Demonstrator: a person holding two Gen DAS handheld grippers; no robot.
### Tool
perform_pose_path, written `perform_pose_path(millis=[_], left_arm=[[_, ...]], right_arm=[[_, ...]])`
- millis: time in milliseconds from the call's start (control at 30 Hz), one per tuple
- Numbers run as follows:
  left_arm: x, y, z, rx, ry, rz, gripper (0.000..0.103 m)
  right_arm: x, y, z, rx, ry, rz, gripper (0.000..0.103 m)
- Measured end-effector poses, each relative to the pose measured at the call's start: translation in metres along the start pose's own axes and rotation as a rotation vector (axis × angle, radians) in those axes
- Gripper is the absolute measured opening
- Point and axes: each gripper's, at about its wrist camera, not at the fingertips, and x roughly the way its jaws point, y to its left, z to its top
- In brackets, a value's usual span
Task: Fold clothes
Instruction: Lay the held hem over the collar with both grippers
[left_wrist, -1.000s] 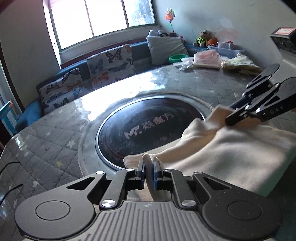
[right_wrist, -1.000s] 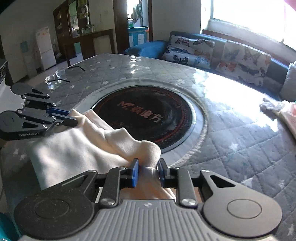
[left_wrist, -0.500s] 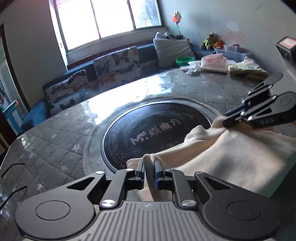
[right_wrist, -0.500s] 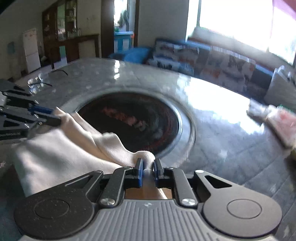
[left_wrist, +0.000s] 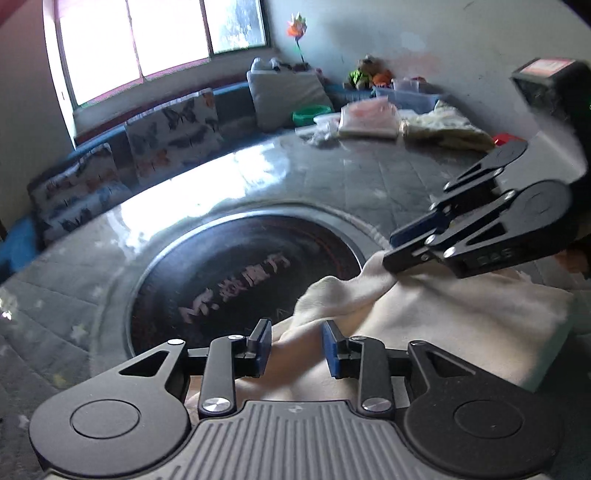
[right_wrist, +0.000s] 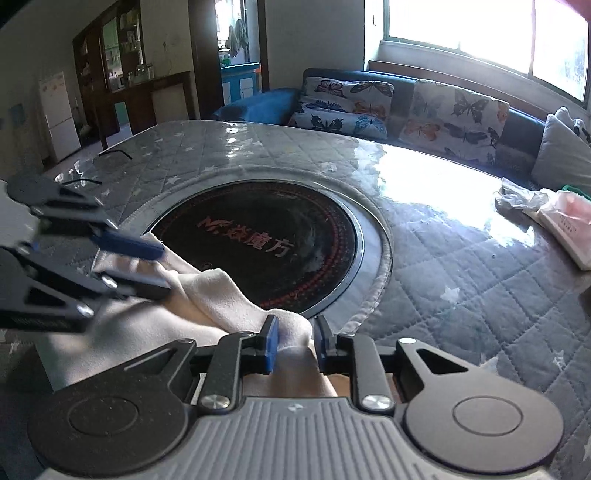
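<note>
Left wrist view: left gripper (left_wrist: 296, 347) fingers spread, right gripper (right_wrist: 294, 341) fingers spread w/ cream cloth (left_wrist: 461, 317) between, bench (right_wrist: 461, 295) at 12 o'clock.

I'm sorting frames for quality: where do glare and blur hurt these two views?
Left wrist view: the window is blown out white, its glare streaks the table, and the whole frame is soft with motion. Right wrist view: sharper on the black disc, but glare whitens the table's far side, and the left gripper is smeared over the cream cloth.
</note>
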Motion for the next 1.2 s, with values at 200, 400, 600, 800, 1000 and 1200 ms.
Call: perform_pose_path(millis=[200,400,600,800,1000,1200], left_arm=[[0.013,0.000,0.000,-0.007,0.013,-0.022,0.028],[0.002,-0.008,0.001,0.022,-0.074,0.096,0.019],[0.023,-0.015,-0.001,0.033,-0.040,0.161,0.025],[0.023,-0.011,-0.001,0.010,-0.041,0.181,0.035],[0.023,-0.005,-0.001,-0.029,-0.029,0.198,0.048],[0.014,-0.001,0.000,-0.045,-0.037,0.204,0.056]], right_arm=[[0.001,-0.005,-0.003,0.018,0.011,0.020,0.021],[-0.005,0.003,-0.002,-0.017,-0.060,-0.003,0.010],[0.010,0.008,-0.004,-0.037,-0.057,-0.071,0.012],[-0.016,0.002,-0.008,-0.010,-0.080,-0.022,0.013],[-0.023,-0.003,-0.023,0.022,-0.043,-0.003,0.013],[-0.023,-0.014,-0.029,0.066,-0.037,-0.054,0.010]])
